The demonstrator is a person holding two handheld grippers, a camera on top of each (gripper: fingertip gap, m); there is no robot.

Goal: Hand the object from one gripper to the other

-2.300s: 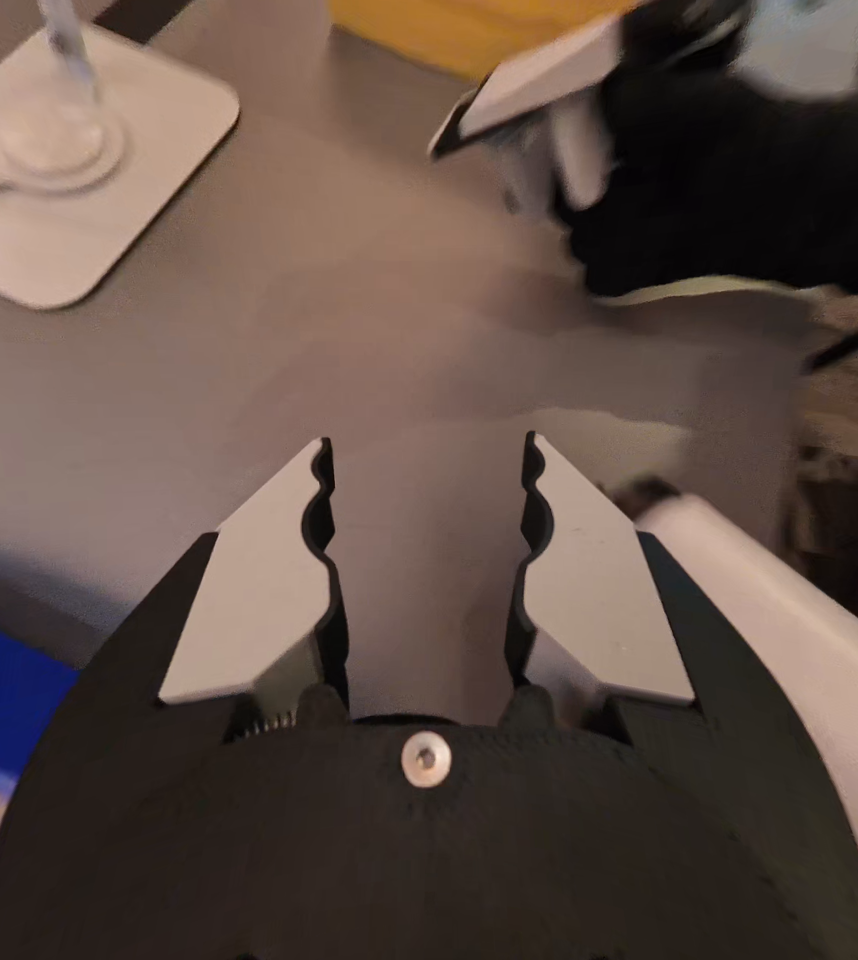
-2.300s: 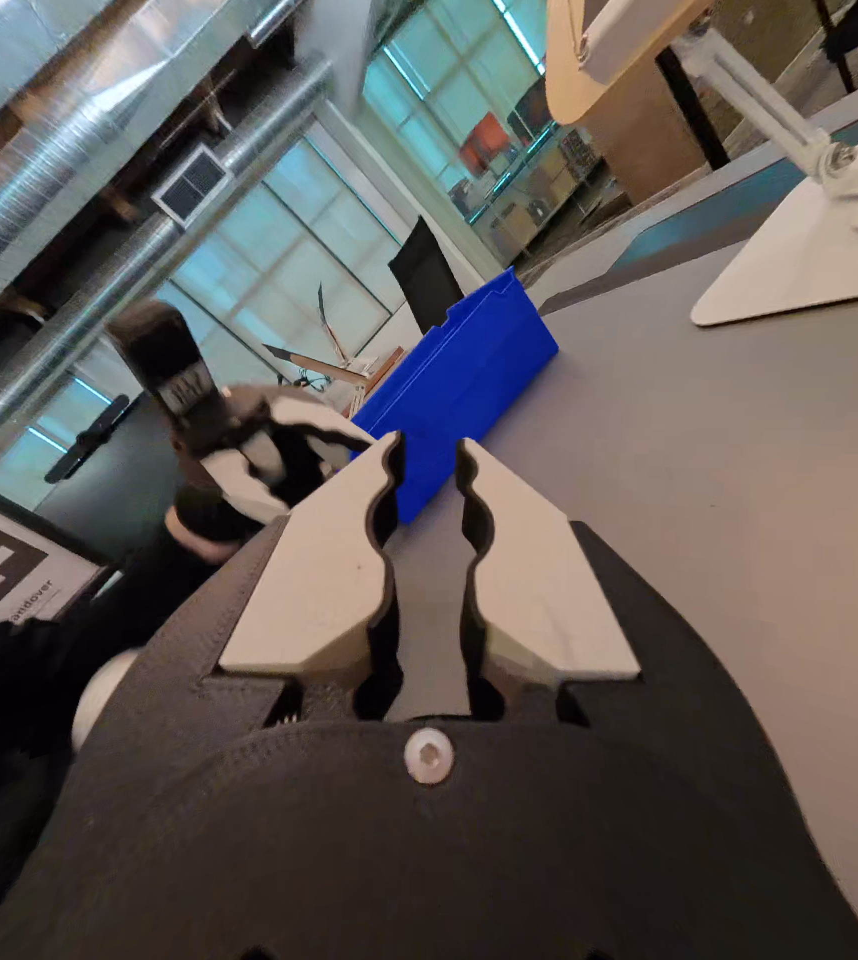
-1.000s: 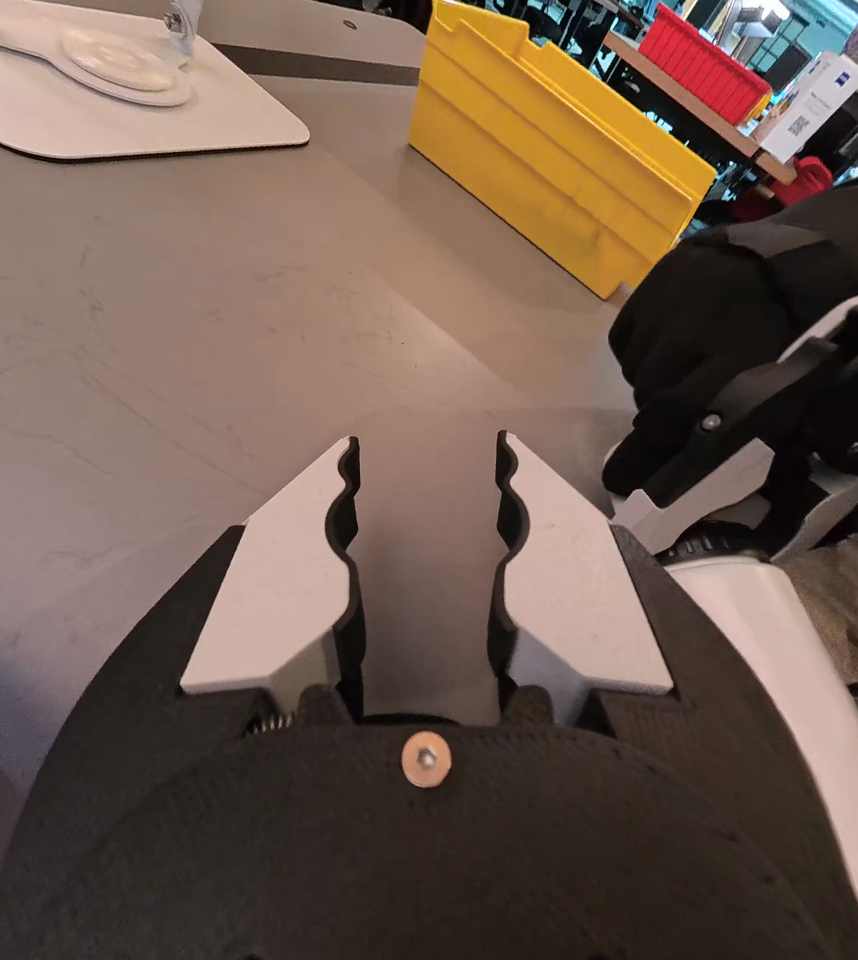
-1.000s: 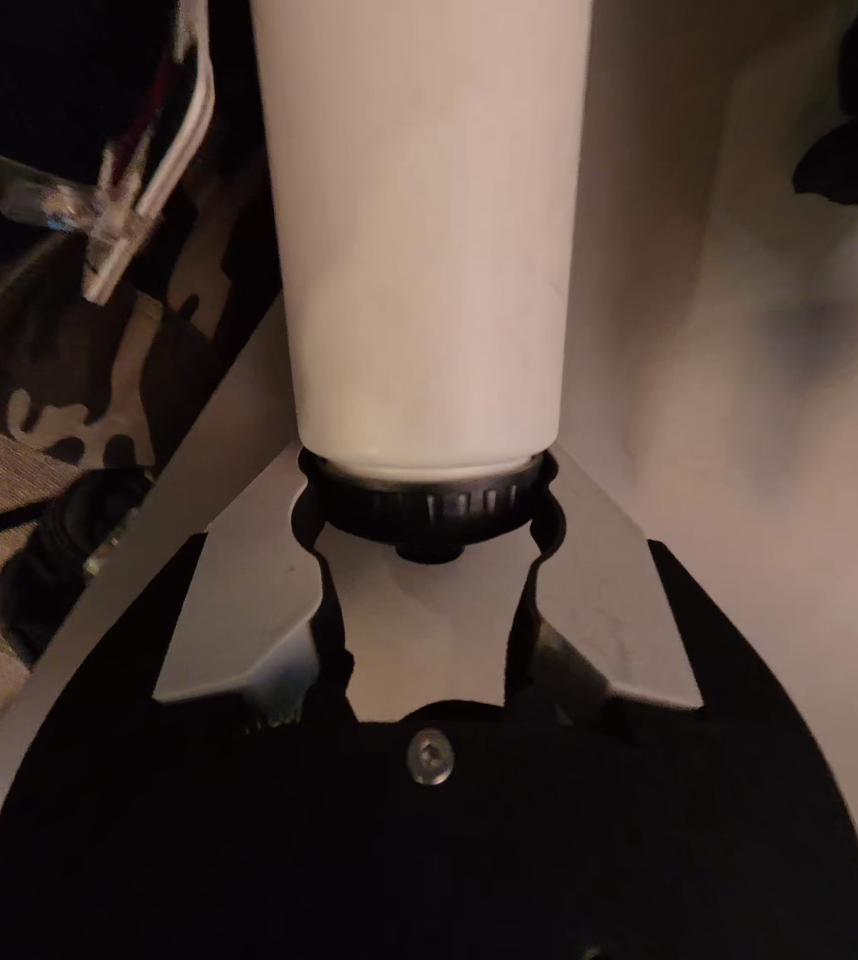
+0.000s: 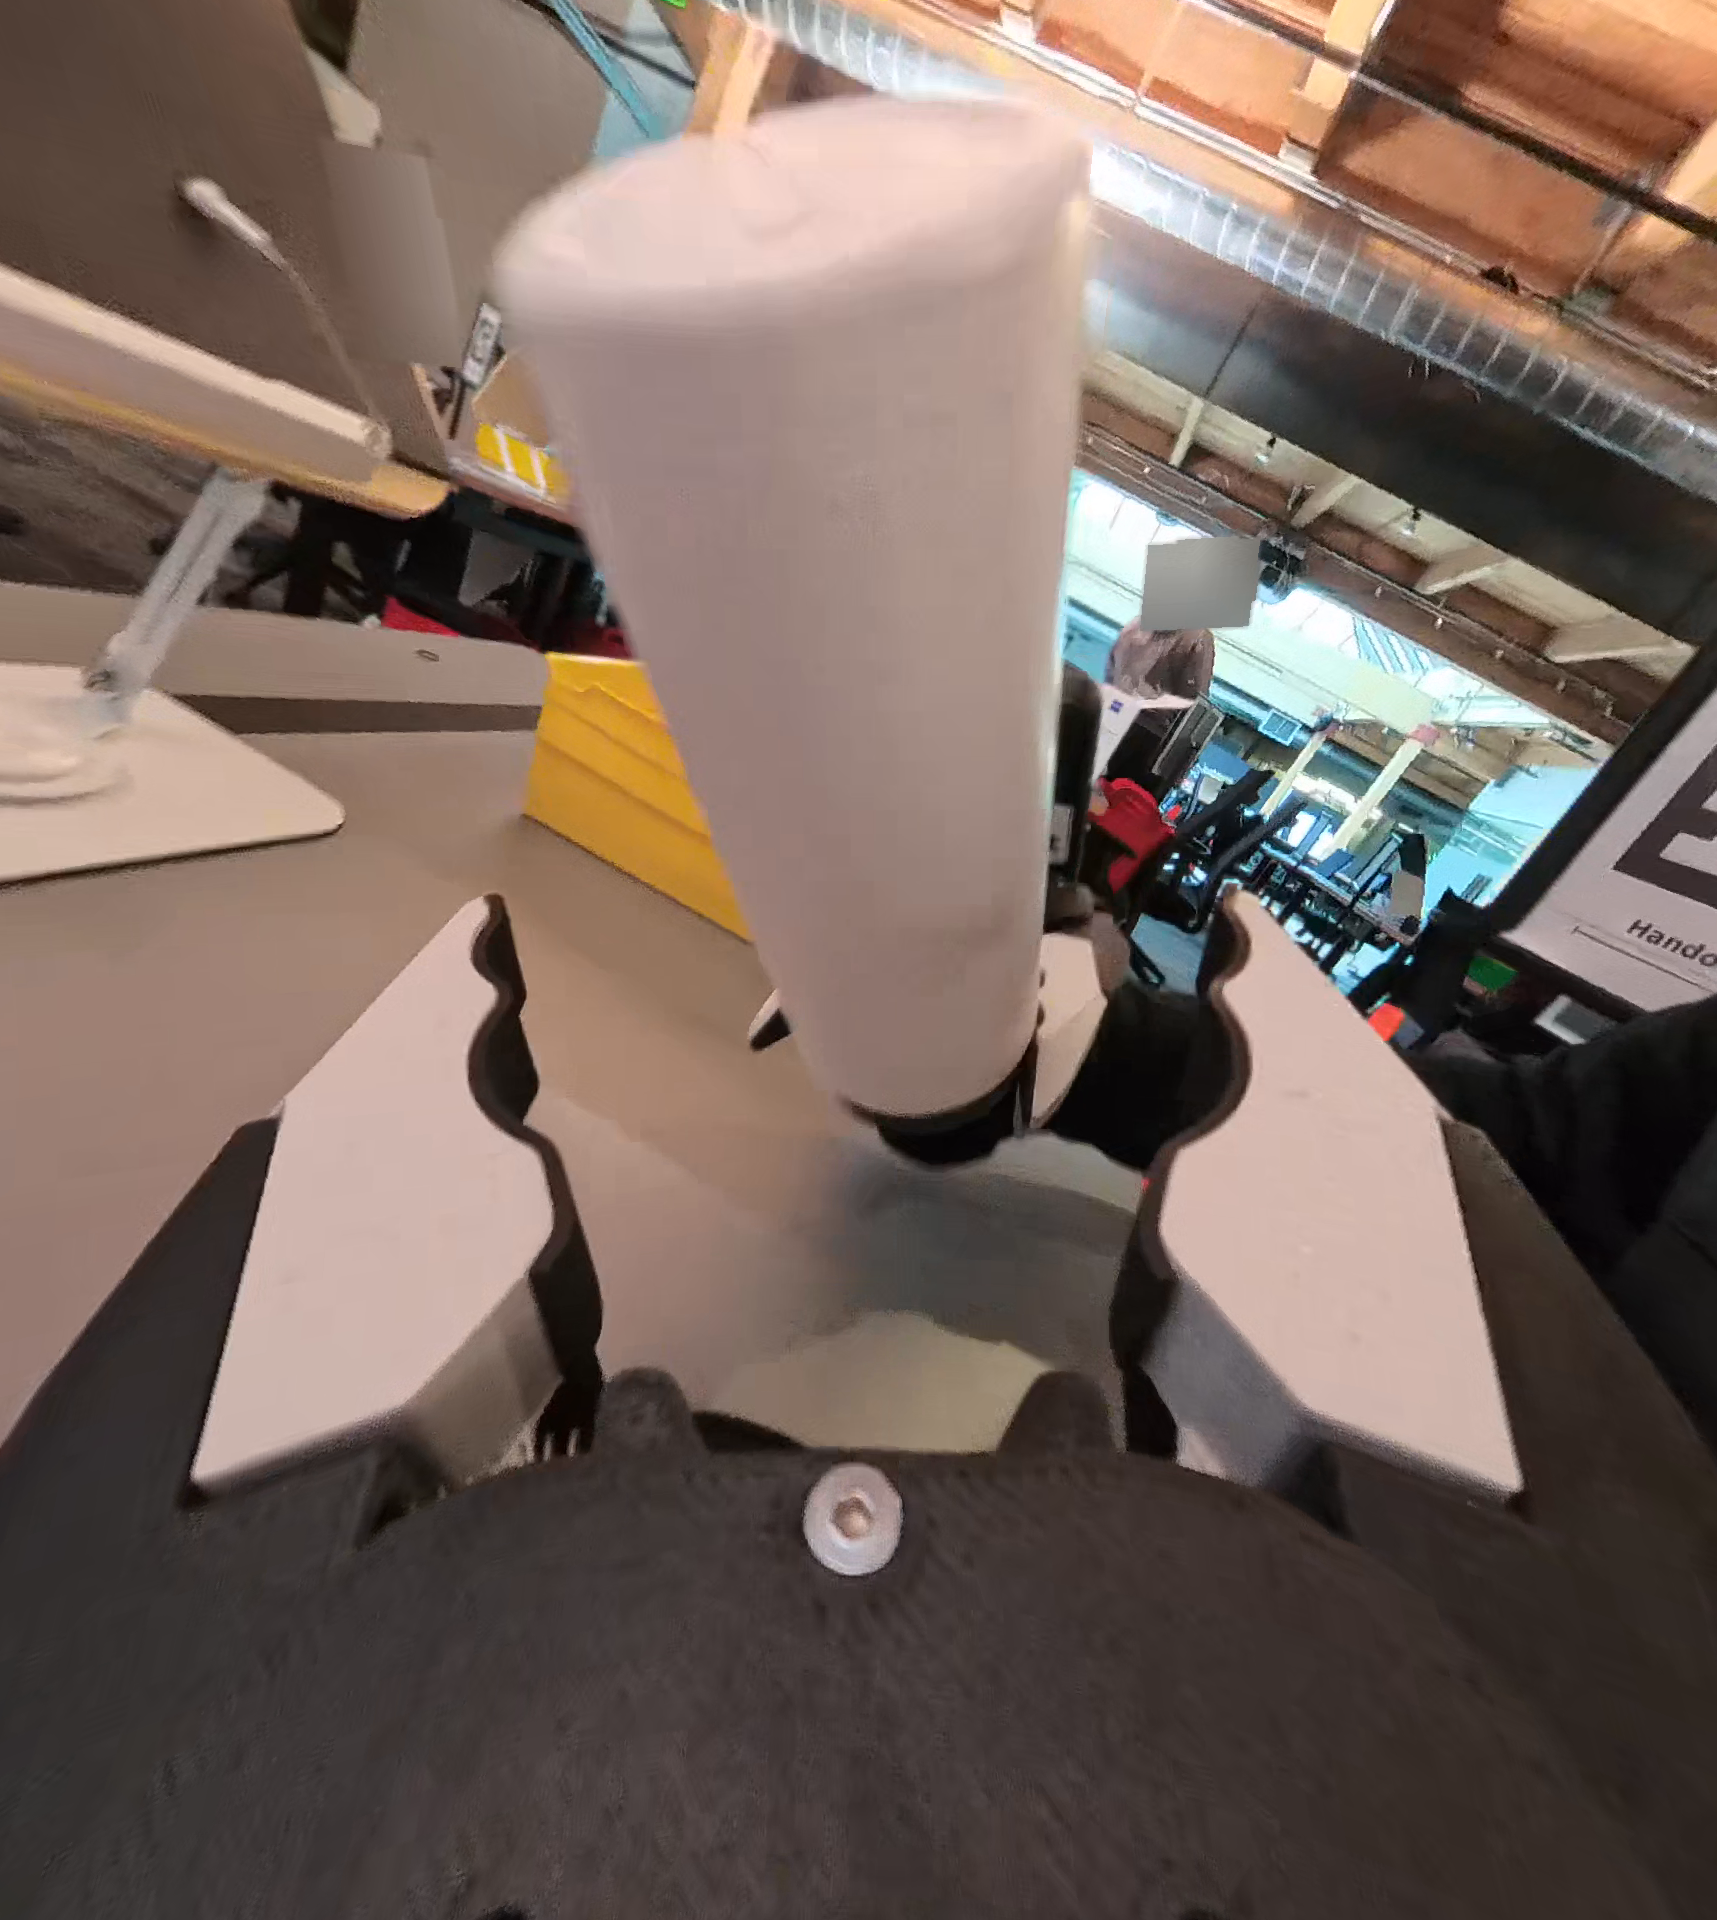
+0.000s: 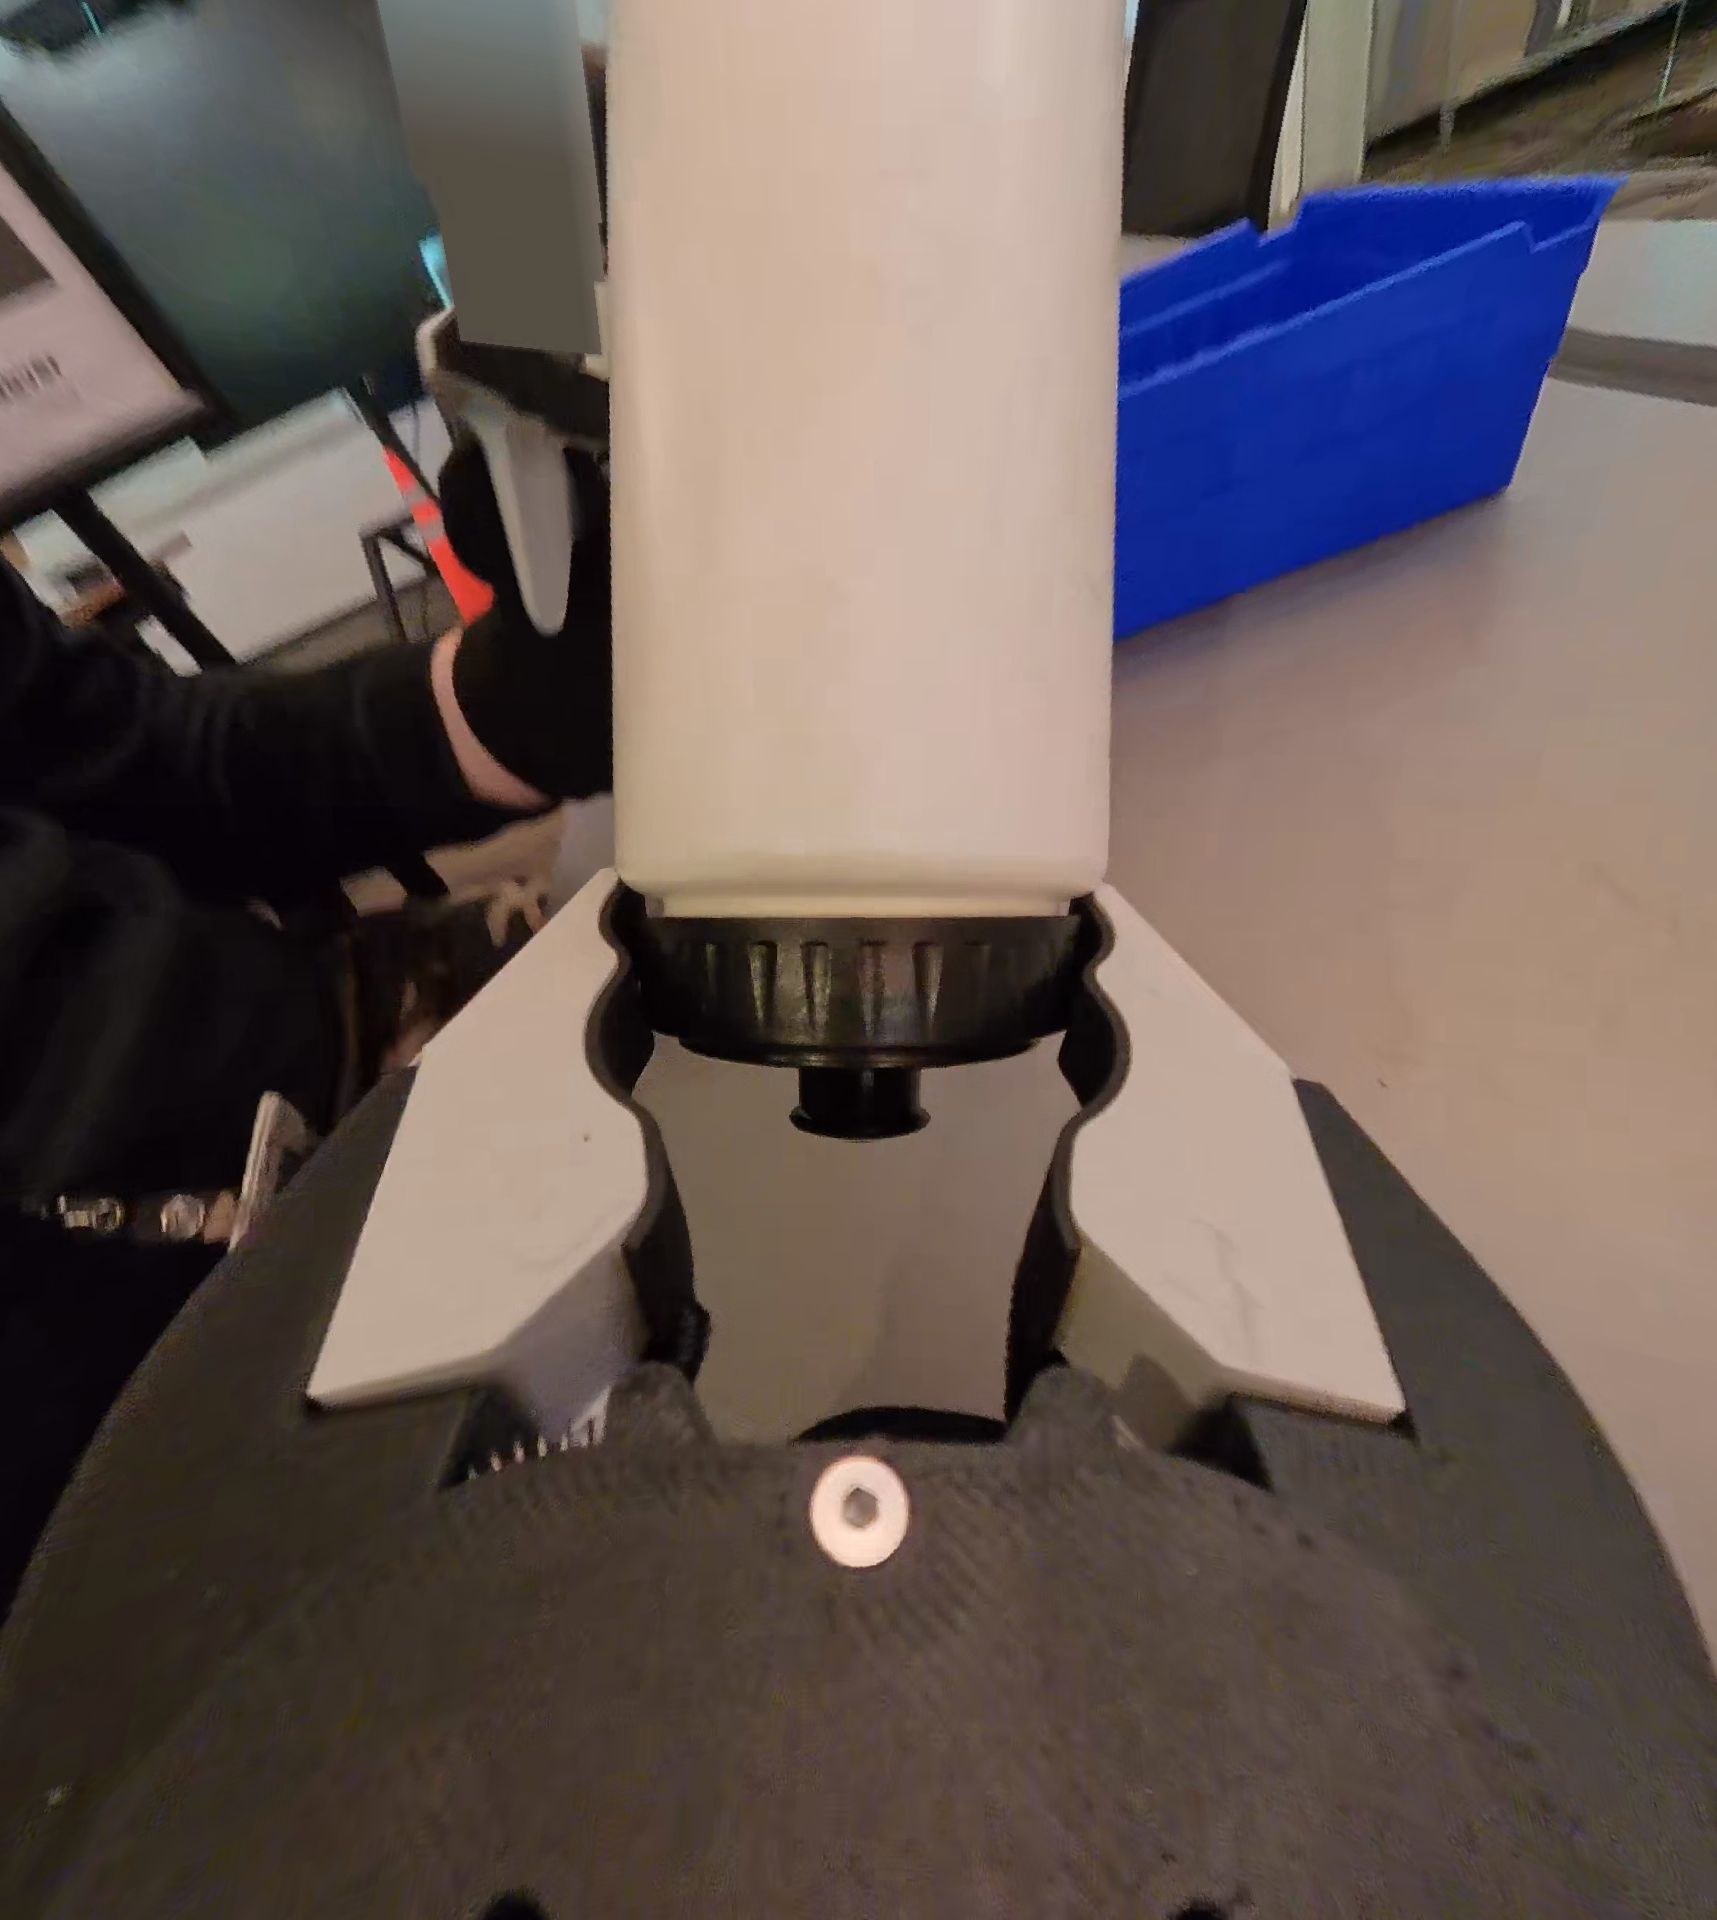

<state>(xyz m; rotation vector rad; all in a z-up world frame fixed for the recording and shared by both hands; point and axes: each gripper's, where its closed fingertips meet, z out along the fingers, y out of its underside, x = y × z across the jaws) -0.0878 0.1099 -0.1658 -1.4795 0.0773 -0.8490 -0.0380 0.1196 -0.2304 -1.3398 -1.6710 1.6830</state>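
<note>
While gripped by its ribbed black cap (image 6: pixel 859 987), white tube (image 6: pixel 859 436) stands clear of grey table (image 6: pixel 1456 831) | right gripper (image 6: pixel 859 1003) clamped on cap | left gripper (image 5: pixel 859 1039) spread wide, empty | tube body plain, tapered.

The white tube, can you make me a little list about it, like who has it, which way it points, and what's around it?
thing: white tube with a black cap
held by: right gripper, shut on the cap
which way: cap at the bottom, wide end up, tilted in the left wrist view
left gripper: open, empty, the tube in front of it and not touched
table: grey, below the tube
nearby: blue bin, yellow bin, white stand base
handover: not done yet
</note>
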